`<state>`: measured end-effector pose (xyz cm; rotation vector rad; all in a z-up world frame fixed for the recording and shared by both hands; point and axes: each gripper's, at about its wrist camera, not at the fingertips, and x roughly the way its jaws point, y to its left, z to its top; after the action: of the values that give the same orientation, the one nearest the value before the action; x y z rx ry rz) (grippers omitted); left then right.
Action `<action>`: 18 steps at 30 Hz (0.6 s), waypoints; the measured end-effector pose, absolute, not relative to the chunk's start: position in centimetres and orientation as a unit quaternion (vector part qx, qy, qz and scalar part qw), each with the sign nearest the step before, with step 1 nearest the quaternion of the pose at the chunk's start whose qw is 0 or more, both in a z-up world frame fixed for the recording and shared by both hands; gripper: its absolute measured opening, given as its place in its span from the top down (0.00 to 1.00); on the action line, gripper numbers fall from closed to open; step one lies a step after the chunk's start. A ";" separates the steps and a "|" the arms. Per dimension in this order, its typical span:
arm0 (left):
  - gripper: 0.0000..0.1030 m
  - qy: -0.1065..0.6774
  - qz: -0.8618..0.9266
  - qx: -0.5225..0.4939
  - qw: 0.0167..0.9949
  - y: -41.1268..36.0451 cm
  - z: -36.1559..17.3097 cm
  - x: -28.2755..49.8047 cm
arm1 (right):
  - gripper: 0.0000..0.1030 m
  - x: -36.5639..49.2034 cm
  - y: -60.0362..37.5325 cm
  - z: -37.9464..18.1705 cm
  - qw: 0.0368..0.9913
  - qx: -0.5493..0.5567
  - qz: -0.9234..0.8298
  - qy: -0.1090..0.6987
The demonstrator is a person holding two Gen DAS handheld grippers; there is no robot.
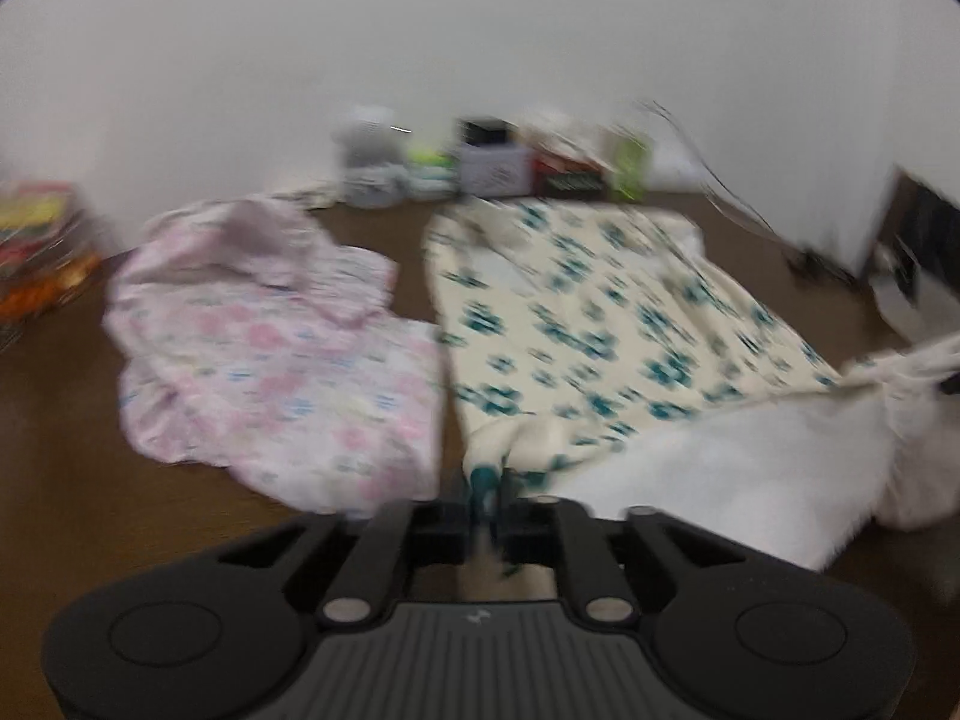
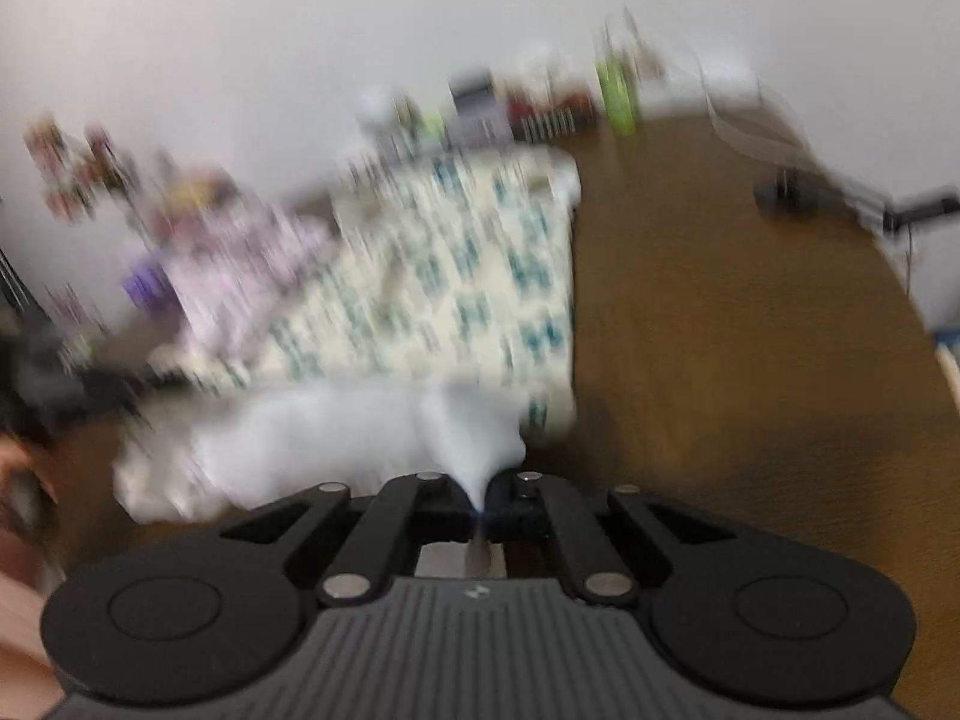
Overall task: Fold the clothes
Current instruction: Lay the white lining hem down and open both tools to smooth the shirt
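A cream cloth with teal flower prints [image 1: 600,324] lies spread on the brown table [image 1: 60,450]. Its near edge is turned over or joined to a white layer [image 1: 750,468]; the blur hides which. My left gripper [image 1: 487,495] is shut on a bunched near corner of the cream cloth. In the right wrist view the same cream cloth [image 2: 456,276] lies ahead, and the white layer [image 2: 312,438] rises in a peak into my right gripper [image 2: 480,507], which is shut on it. Both views are motion-blurred.
A crumpled pink floral garment [image 1: 270,348] lies left of the cream cloth. Boxes and small items [image 1: 492,168] line the wall at the back. A colourful stack [image 1: 36,252] sits far left, a dark device [image 1: 918,252] with cables far right. A hand [image 2: 18,540] shows at the left edge.
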<state>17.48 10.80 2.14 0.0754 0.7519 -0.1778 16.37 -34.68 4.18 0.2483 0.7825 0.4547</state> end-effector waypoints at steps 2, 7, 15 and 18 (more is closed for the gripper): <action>0.49 0.364 -0.084 0.041 0.927 11.1 2.4 16.6 | 0.56 16.7 -34.3 4.9 0.900 0.082 0.190 0.384; 0.50 0.338 -0.173 0.078 0.922 10.2 3.8 12.4 | 0.29 14.6 -33.8 5.3 0.923 -0.013 0.128 0.363; 0.57 0.373 -0.260 0.178 0.873 4.9 2.1 9.3 | 0.31 12.3 -28.9 4.8 0.891 -0.073 0.250 0.372; 0.57 0.399 -0.235 0.194 0.865 3.7 0.2 10.0 | 0.35 12.8 -26.4 2.9 0.874 -0.101 0.264 0.394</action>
<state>10.02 3.67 0.23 0.4075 0.8357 -0.4933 12.80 -26.44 2.93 -0.2119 0.8233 0.5510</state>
